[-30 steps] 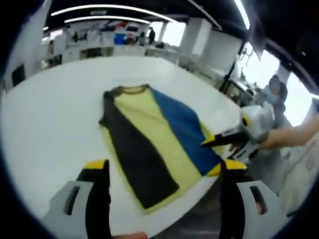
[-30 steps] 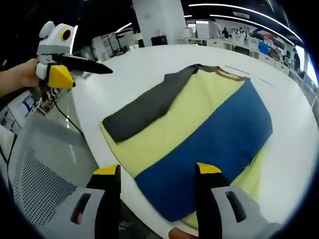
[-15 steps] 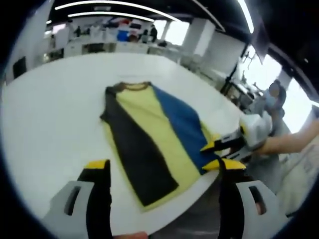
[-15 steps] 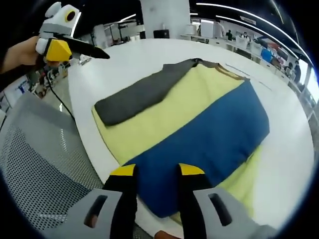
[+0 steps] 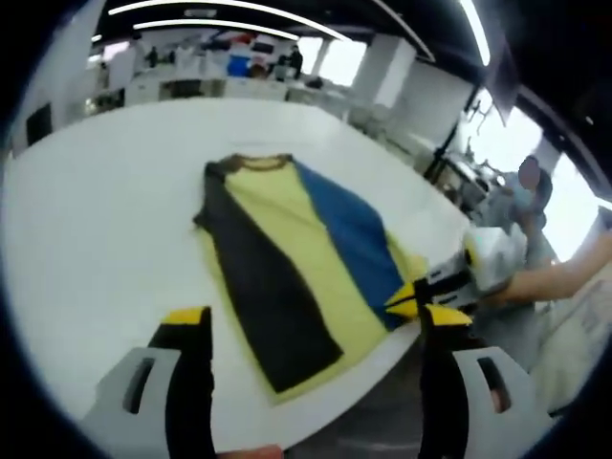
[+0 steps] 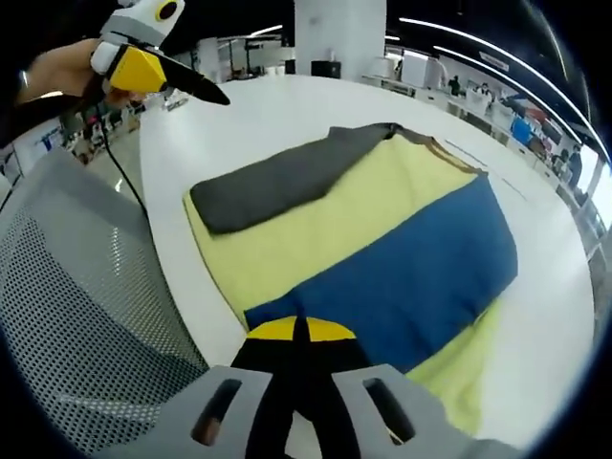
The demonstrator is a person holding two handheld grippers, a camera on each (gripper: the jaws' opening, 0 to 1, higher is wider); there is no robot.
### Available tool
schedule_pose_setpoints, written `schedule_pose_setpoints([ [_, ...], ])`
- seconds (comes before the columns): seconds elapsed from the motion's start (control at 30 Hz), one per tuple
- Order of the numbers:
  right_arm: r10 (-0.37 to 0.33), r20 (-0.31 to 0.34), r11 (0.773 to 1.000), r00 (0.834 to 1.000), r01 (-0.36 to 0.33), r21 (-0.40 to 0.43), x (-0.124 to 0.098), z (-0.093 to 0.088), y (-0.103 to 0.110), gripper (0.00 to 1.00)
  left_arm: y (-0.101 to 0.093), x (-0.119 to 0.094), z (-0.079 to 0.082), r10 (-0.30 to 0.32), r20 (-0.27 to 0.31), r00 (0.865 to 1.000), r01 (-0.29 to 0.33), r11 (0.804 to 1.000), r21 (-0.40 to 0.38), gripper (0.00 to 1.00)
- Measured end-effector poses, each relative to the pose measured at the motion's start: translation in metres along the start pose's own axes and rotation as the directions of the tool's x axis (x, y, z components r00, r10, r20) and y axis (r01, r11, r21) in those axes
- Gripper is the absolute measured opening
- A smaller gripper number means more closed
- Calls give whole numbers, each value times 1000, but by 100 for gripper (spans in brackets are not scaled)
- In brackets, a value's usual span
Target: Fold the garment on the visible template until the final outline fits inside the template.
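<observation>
— Clearly the main risk sits at the lower middle of the right gripper view; the right gripper (image 6: 299,330) is seen with its fingers brought together on the near hem of the garment (image 6: 382,229), apparently on the blue panel (image 6: 421,268), though how many layers are caught cannot be told.

— What would be spoiled if only the top layer is pinched?

— The yellow layer beneath would likely be left behind when the hem is lifted; the fold would then come out skewed, and the outline could be left too wide for the template, which cannot be made out on the bench (image 6: 239,115).

— And the edges?

— The hem lies close to the bench edge, near the bottom of that view; a pull toward the bottom of the frame could drag cloth over the edge and toward the mesh chair (image 6: 86,316) at lower left.

— Where is open room to be found?

— In the left gripper view the garment (image 5: 277,258) is spread in the centre, its collar toward the top; bare bench (image 5: 96,201) is seen to the left and above; a fold toward the collar is judged the safer path.

— And the left gripper?

— The left gripper (image 5: 304,317) is held with fingers well apart, clear of the cloth, at the bottom of its view; the dark panel (image 5: 263,296) lies just ahead of it.
</observation>
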State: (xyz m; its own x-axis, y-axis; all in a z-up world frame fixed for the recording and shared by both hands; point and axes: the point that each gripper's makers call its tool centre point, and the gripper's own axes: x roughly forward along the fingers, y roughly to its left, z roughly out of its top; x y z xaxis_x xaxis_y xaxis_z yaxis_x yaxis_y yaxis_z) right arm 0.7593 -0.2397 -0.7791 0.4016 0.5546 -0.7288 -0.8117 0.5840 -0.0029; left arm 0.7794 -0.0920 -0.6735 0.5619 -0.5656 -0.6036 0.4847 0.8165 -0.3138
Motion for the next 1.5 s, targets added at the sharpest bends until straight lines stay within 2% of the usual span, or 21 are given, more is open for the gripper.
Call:
schedule_pose_setpoints([
  [0.2,5,-4,1000,1000,-5,30,-2,1,0,1,2,-1,-2,2,-2,1000,-2,1000,-9,86],
  [0.3,-1,24,997,1000,-1,73,-8,6,-4,1,2,-2,-3,5,-2,1000,-5,1000,-14,86],
  [0.57,-70,121,983,990,48,179,-32,28,-36,1,-1,-1,-4,-2,-5,1000,2,1000,-12,86],
  [1.0,-128,177,968,976,83,237,-49,44,-59,1,-8,6,1,-26,-6,1000,26,1000,3,87],
  [1.23,-207,206,942,956,137,306,-68,50,-99,1,-8,7,-2,-29,-16,999,29,1000,3,86],
  [1.5,-280,224,919,934,193,345,-86,57,-139,1,-10,10,-6,-34,-22,999,34,999,-3,86],
])
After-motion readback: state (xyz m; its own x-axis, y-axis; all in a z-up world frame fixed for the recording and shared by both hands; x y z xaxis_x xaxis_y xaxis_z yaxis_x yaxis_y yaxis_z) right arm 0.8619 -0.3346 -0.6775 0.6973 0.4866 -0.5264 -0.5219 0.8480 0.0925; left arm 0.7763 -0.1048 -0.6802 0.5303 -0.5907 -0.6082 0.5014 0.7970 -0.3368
